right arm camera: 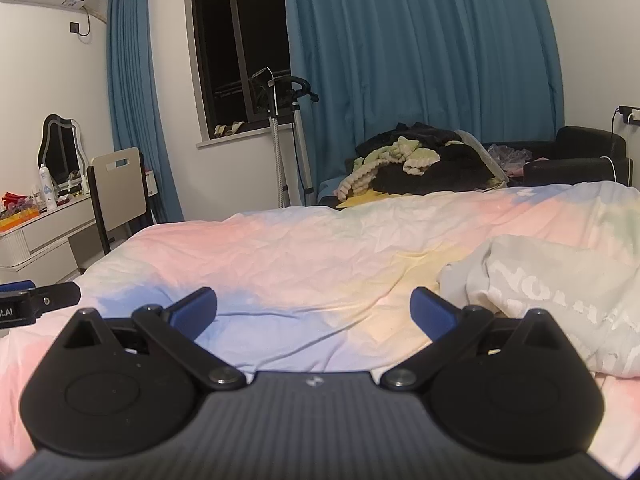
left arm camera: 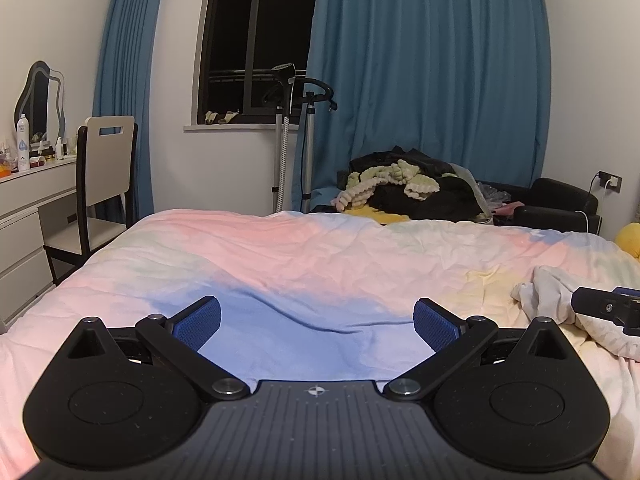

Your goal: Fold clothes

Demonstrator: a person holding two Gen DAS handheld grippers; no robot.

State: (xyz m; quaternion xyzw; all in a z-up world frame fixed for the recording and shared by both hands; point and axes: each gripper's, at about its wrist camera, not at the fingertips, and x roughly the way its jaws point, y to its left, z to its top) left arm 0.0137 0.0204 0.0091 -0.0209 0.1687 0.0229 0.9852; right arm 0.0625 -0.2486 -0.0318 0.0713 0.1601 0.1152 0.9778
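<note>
A crumpled white garment (right arm camera: 560, 292) with pale lettering lies on the right side of the bed; it also shows in the left wrist view (left arm camera: 560, 304) at the right edge. My right gripper (right arm camera: 314, 312) is open and empty, low over the bedspread, with the garment just right of its right finger. My left gripper (left arm camera: 316, 322) is open and empty over the blue patch of the bedspread, to the left of the garment. The right gripper's body shows in the left wrist view (left arm camera: 608, 306) on the garment's edge.
The pastel pink, blue and yellow bedspread (left arm camera: 300, 256) covers the bed. A heap of dark and cream clothes (left arm camera: 412, 192) lies beyond the far edge by a black armchair (left arm camera: 560, 204). A garment steamer (left arm camera: 286, 136), chair (left arm camera: 106, 176) and dressing table (left arm camera: 28, 196) stand at left.
</note>
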